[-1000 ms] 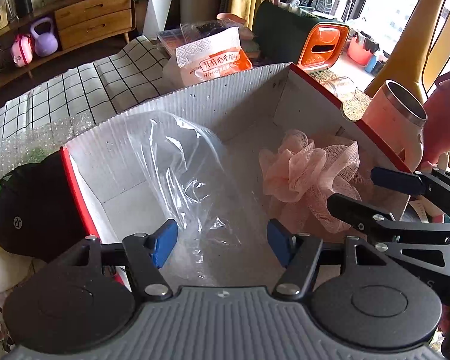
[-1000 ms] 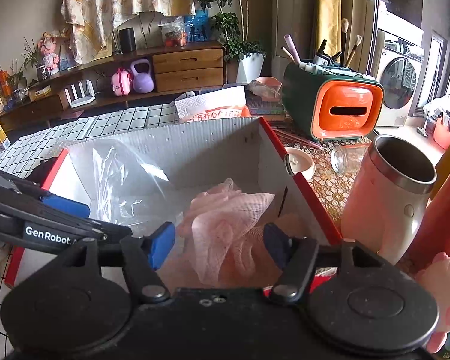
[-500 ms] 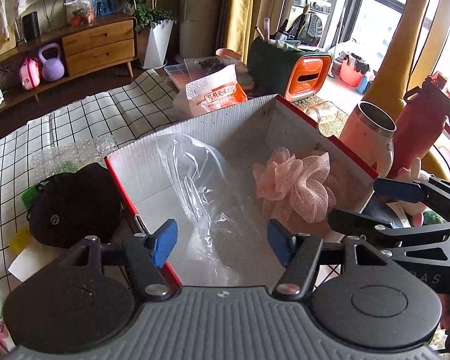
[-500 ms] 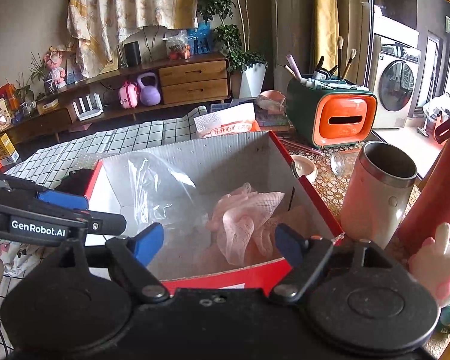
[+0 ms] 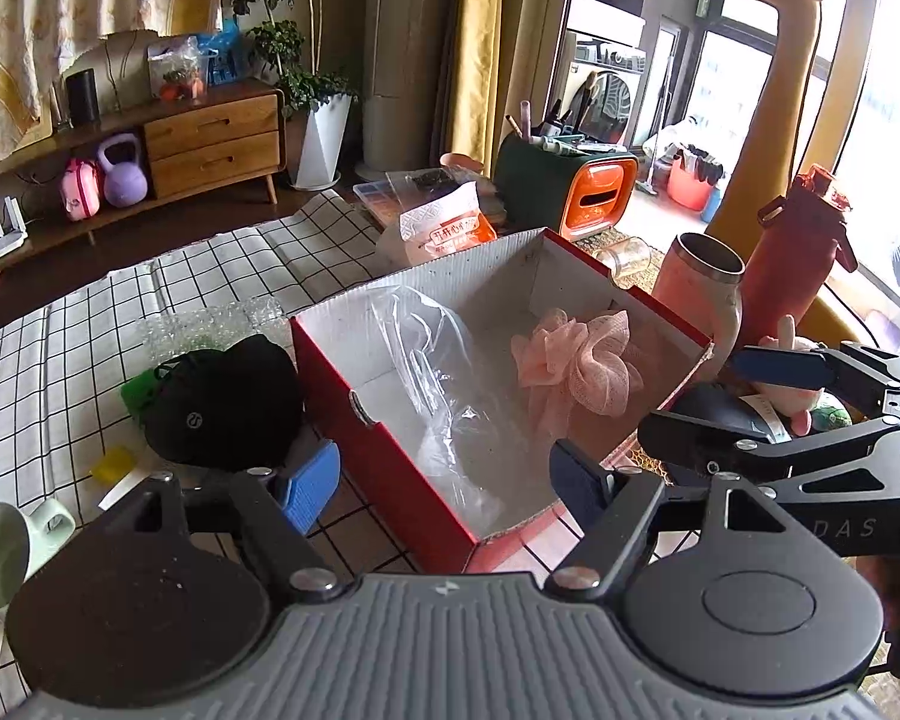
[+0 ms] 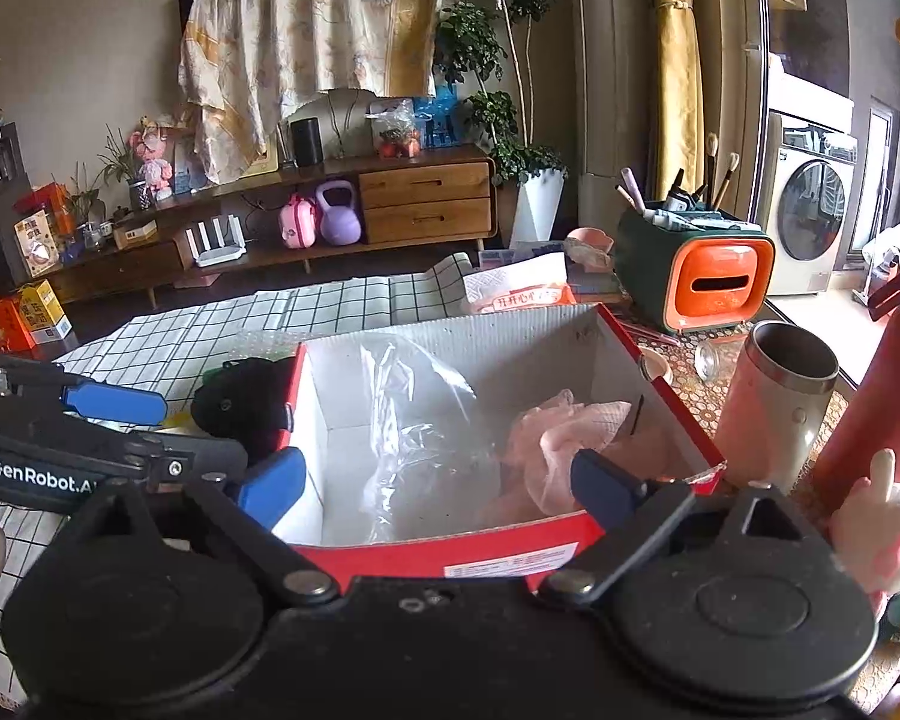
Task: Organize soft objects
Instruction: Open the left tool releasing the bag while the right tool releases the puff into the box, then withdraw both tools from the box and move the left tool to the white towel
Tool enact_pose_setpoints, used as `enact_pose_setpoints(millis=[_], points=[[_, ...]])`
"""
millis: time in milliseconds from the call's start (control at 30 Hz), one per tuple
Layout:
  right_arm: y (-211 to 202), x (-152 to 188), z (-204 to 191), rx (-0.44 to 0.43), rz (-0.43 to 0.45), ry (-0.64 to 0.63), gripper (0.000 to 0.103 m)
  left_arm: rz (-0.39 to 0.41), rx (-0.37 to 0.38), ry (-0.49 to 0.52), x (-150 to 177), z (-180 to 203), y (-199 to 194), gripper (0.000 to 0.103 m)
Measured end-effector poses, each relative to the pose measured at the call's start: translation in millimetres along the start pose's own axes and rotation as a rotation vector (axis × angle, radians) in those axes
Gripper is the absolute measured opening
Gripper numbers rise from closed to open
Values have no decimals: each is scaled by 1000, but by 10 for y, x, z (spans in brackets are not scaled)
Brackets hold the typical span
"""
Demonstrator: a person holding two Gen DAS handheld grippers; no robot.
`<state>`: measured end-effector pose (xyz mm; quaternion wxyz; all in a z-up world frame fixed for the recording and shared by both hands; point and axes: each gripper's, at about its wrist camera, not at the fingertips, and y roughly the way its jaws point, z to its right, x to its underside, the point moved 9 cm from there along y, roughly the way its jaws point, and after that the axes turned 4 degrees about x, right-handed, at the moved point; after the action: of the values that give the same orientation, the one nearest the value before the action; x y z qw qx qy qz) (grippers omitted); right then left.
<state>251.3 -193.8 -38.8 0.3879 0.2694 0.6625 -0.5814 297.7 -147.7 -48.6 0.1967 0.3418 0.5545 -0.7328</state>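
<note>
A red cardboard box (image 5: 390, 456) (image 6: 450, 552) with a white inside holds a clear plastic bag (image 5: 432, 360) (image 6: 414, 420) and a pink mesh bath pouf (image 5: 576, 360) (image 6: 564, 438). A black cap (image 5: 222, 402) (image 6: 240, 402) lies on the checked cloth left of the box. My left gripper (image 5: 444, 486) is open and empty, above the box's near corner. My right gripper (image 6: 432, 486) is open and empty, at the box's near wall. It also shows at the right of the left wrist view (image 5: 744, 396).
A pink steel cup (image 5: 702, 288) (image 6: 774, 402) and a red bottle (image 5: 798, 258) stand right of the box. A pink plush toy (image 6: 888, 528) sits by them. A green-orange organizer (image 5: 570, 186) and snack bag (image 5: 450, 234) are behind. A mint mug (image 5: 6, 546) is at left.
Both grippers have pulled back and up from inside the box, open and empty. The bag and pouf stay in the box, and more of the table shows.
</note>
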Motion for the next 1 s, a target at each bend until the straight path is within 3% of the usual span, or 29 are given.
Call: enact_pose_setpoints(millis=[567, 667, 800, 1000], points=[[-557, 23, -896, -152, 104, -5, 102, 120, -47, -20, 416, -385, -915, 87], [-591, 34, -1062, -179, 114, 6, 102, 140, -47, -58, 513, -515, -1050, 90], [-626, 61, -1233, -222, 123, 22, 102, 169, -67, -109, 638, -716, -1229, 101], [-619, 144, -1502, -257, 113, 8, 103, 223, -68, -162, 780, -947, -1443, 103]])
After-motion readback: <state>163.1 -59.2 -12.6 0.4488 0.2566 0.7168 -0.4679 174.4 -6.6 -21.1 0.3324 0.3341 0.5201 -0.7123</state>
